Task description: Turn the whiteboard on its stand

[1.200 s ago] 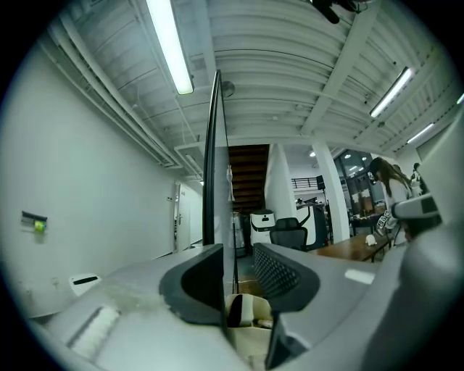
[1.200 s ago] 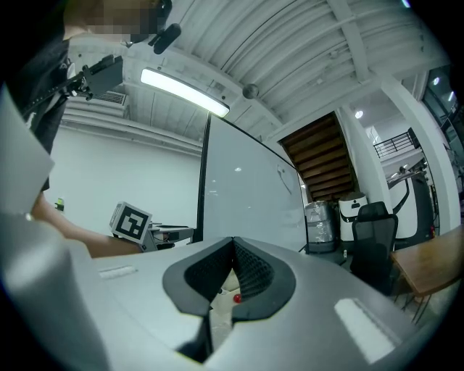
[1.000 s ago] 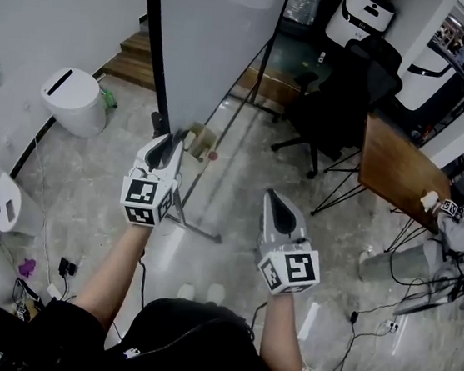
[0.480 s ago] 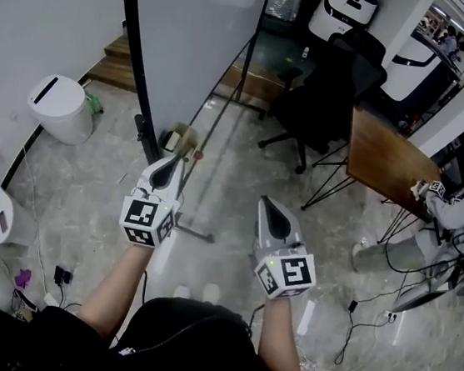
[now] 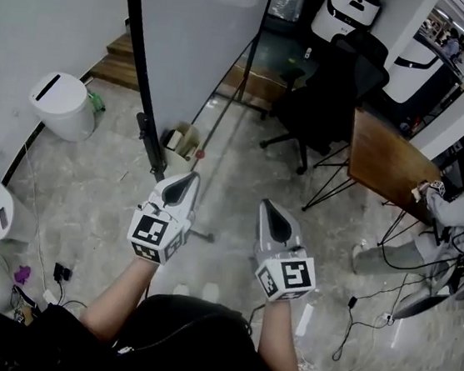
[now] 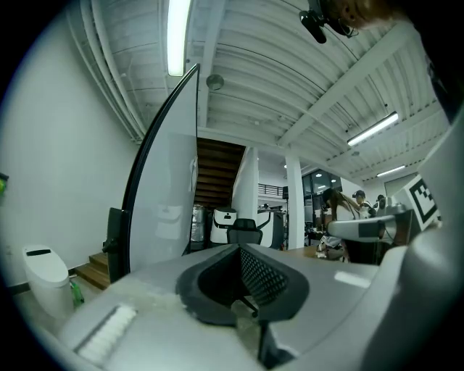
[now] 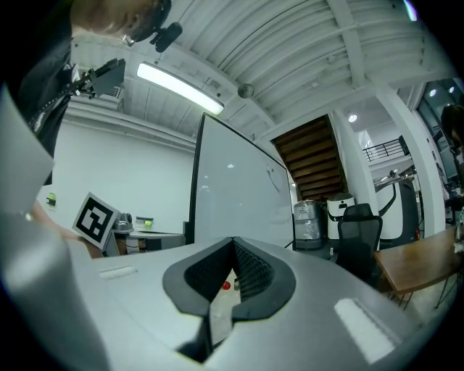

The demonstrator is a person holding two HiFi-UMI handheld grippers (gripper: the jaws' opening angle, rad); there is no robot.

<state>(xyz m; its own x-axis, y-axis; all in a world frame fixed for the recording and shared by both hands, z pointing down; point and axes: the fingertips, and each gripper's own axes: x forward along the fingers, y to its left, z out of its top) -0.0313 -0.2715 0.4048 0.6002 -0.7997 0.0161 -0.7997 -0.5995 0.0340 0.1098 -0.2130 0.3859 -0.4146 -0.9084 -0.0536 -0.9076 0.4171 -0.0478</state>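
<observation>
**A:** where's the whiteboard (image 5: 201,42) sitting rn?

**B:** it's standing upright, ahead n off to the left. left tongs (image 5: 188,180) are hovering nearer its edge, right tongs (image 5: 265,207) farther. both pinching shut, empty btw.

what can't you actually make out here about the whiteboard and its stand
- Top of the whiteboard: cut off by the head view's upper edge.
- Near foot of the stand: in the head view, mostly covered by the left gripper.
- Faint marks on the board: right gripper view, too small to read.
- Black side bracket: too small in the head view to tell whether it is locked.
</observation>
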